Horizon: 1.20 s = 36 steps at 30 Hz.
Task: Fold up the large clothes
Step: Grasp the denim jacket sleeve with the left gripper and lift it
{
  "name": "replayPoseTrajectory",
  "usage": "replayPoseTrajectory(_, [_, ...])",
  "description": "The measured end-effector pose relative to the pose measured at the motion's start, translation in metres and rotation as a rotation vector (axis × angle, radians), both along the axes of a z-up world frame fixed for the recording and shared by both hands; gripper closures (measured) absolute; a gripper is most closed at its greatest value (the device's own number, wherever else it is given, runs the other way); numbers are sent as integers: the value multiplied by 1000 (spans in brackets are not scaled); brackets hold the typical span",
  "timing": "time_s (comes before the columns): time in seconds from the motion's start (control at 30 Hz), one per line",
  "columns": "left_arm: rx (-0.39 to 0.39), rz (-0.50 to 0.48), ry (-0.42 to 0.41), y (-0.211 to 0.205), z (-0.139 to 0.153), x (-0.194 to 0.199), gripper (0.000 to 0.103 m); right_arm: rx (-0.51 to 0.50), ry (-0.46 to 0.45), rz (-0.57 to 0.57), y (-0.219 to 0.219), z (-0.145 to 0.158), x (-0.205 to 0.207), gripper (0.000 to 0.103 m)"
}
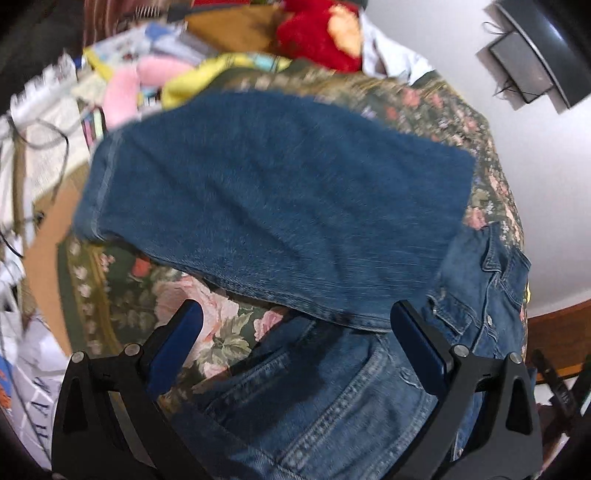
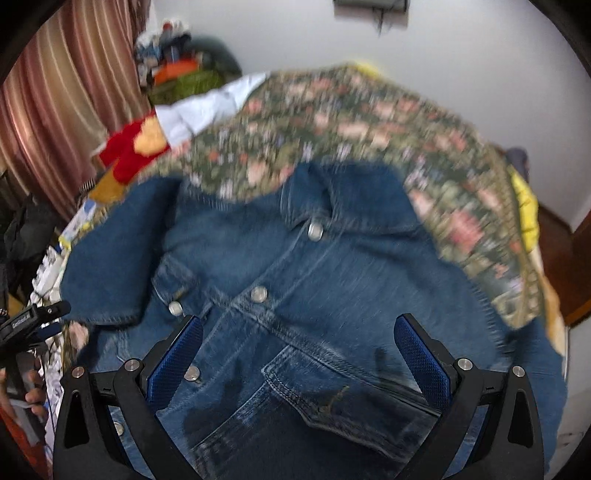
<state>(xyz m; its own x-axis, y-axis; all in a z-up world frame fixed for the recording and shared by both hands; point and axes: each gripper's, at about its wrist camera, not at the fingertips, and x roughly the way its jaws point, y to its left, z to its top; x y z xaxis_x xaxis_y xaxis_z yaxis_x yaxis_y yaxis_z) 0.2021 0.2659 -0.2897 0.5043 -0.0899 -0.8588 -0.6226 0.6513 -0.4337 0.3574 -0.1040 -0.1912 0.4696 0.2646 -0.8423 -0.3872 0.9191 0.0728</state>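
Denim jacket (image 2: 317,280) lies front side up on the floral bedspread (image 2: 369,122), buttons and collar visible, chest pocket flap just ahead of the right gripper (image 2: 299,350). Right gripper: jaws spread wide, nothing between the blue pads (image 2: 421,354); it sits above the lower front panel of the jacket, contact with cloth cannot be told.

Left wrist view: left gripper (image 1: 295,332) also has jaws wide apart, empty. One sleeve (image 1: 273,206) of the jacket runs across the view just beyond the fingertips, lying flat over the bedspread; the jacket body with its stitched seams lies below and between the fingers, its buttoned front edge to the right.

Both views motion-blurred, fine detail uncertain.

Red plush toy (image 1: 321,33) and a pile of mixed items (image 1: 147,66) sit at the far side of the bed. In the right wrist view a hand (image 2: 35,398) shows at the left edge beside the other gripper's tip
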Motion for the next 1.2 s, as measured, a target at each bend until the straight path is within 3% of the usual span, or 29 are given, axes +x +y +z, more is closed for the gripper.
replayPoseTrajectory(0.17, [-160, 31, 17, 12, -28, 10, 12, 24, 134, 20, 0, -27, 15, 0])
replayPoseTrajectory(0.23, [-170, 50, -3, 14, -28, 12, 15, 38, 175, 17, -1, -33, 19, 0])
replayPoseTrajectory(0.27, [-158, 53, -7, 14, -27, 14, 22, 44, 186, 15, -1, -35, 20, 0])
replayPoseTrajectory(0.33, [-107, 68, -1, 15, -21, 17, 32, 57, 207, 11, -2, -39, 21, 0])
replayPoseTrajectory(0.47, [75, 81, 26, 10, 1, 20, 77, 76, 218, 5, -4, -38, 22, 0])
replayPoseTrajectory(0.57, [323, 56, 44, -10, 34, 25, 87, 86, 203, 3, -8, -32, 21, 0])
replayPoseTrajectory(0.6, [446, 35, 38, -22, 53, 27, 88, 87, 195, 4, -11, -29, 21, 0])
replayPoseTrajectory(0.7, [625, -17, -34, -41, 95, 30, 92, 76, 148, 6, -19, -14, 14, 0])
replayPoseTrajectory(0.83, [696, -112, -187, -66, 159, 54, 93, 63, 81, 3, -38, 7, 6, 0])
replayPoseTrajectory(0.97, [753, -239, -302, -111, 202, 93, 94, 91, 34, -34, -66, 28, -3, 0])
replayPoseTrajectory(1.1, [788, -439, -374, -174, 214, 120, 94, 120, 4, -99, -101, 44, -13, 0])
replayPoseTrajectory(1.2, [778, -611, -351, -226, 191, 140, 94, 126, -7, -158, -130, 52, -21, 0])
